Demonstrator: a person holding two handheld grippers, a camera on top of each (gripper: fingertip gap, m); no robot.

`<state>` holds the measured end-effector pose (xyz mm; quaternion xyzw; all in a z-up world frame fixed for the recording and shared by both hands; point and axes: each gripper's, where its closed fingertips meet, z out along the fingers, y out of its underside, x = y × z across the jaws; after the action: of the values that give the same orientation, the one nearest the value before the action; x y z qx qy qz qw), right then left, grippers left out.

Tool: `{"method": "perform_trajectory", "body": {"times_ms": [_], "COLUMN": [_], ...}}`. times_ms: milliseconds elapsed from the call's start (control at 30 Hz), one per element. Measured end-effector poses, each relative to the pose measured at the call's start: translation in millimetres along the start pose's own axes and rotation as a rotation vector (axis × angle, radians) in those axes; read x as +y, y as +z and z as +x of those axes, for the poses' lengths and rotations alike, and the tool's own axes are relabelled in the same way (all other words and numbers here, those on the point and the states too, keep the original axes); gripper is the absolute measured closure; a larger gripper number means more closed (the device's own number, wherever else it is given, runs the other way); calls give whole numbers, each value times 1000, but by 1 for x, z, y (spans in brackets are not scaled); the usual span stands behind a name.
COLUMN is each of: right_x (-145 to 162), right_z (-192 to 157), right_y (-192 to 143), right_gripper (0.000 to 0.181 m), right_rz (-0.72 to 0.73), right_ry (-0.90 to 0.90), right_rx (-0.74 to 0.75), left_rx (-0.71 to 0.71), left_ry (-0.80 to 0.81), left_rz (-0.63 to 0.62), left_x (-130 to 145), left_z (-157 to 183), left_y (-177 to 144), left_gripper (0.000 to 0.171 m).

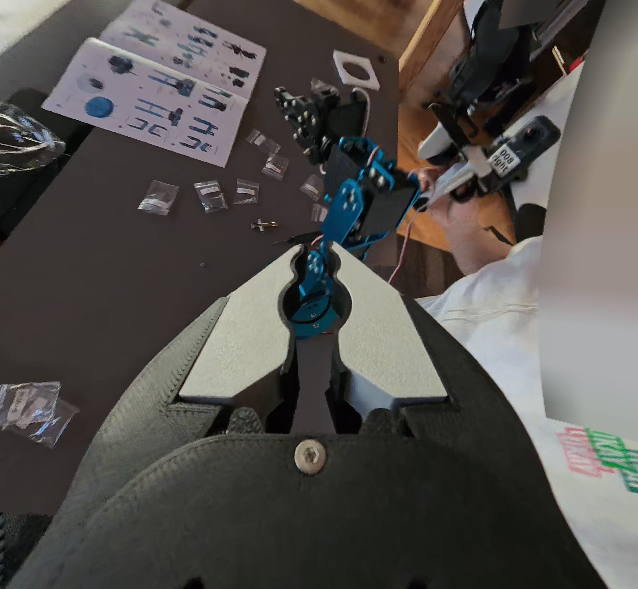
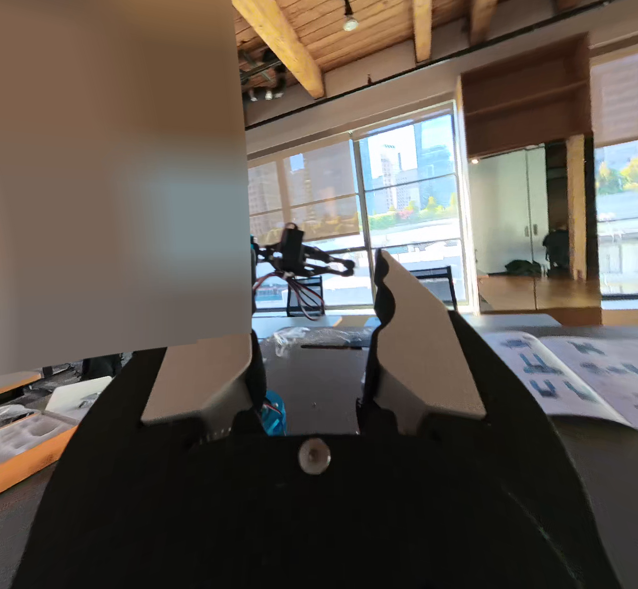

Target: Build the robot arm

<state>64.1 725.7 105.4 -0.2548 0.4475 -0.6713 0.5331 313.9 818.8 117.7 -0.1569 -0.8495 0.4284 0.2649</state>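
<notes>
Dark tabletop (image 1: 103, 261) is carrying an open instruction booklet (image 1: 155, 89) toward its far left corner, small clear parts bags (image 1: 210, 194) scattered near the middle, and a white square frame (image 1: 355, 70) at the far right edge. Your left gripper (image 1: 316, 254) is clamping narrowly on the blue base of a small toy robot arm (image 1: 355, 192), which is leaning out over the table's right edge. Your right gripper (image 2: 314, 330) is standing wide apart with nothing clearly between its fingers, its tips touching or just beside the arm's black motor block. Timber ceiling beams (image 2: 276, 20) and tall windows (image 2: 407, 209) are showing beyond.
</notes>
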Motion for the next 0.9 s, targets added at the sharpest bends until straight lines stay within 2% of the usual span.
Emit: {"method": "perform_trajectory", "body": {"times_ms": [33, 133, 200, 300, 367, 467, 567, 667, 900], "right_x": [3, 40, 85, 157, 198, 240, 272, 301, 339], "right_z": [12, 21, 14, 19, 22, 17, 5, -4, -17], "right_y": [-6, -11, -13, -6, 10, 51, 88, 102, 124], "right_gripper": [116, 134, 133, 137, 150, 153, 156, 169, 164], "right_rz": [-32, -239, -436, -671, -782, -838, -884, -908, -1014], "right_ry": [12, -18, -61, -6, 24, -32, -154, -300, -307], "right_rx": [27, -15, -135, -258, -349, -506, -666, -888, -1185], "left_rx": [-33, -106, -103, -33, -7, -46, -139, -203, -270], "left_ry": [4, -63, -146, -257, -288, -278, -252, -230, -164], "left_rz": [33, 43, 74, 169, 228, 304, 320, 317, 270], "left_x": [14, 69, 98, 121, 132, 146, 165, 184, 204], "left_z": [-9, -43, -60, -65, -61, -54, -51, -45, -26], "left_y": [-5, 0, 12, 31, 38, 35, 22, 8, -11], "left_gripper": [162, 157, 154, 154, 154, 155, 155, 155, 155]}}
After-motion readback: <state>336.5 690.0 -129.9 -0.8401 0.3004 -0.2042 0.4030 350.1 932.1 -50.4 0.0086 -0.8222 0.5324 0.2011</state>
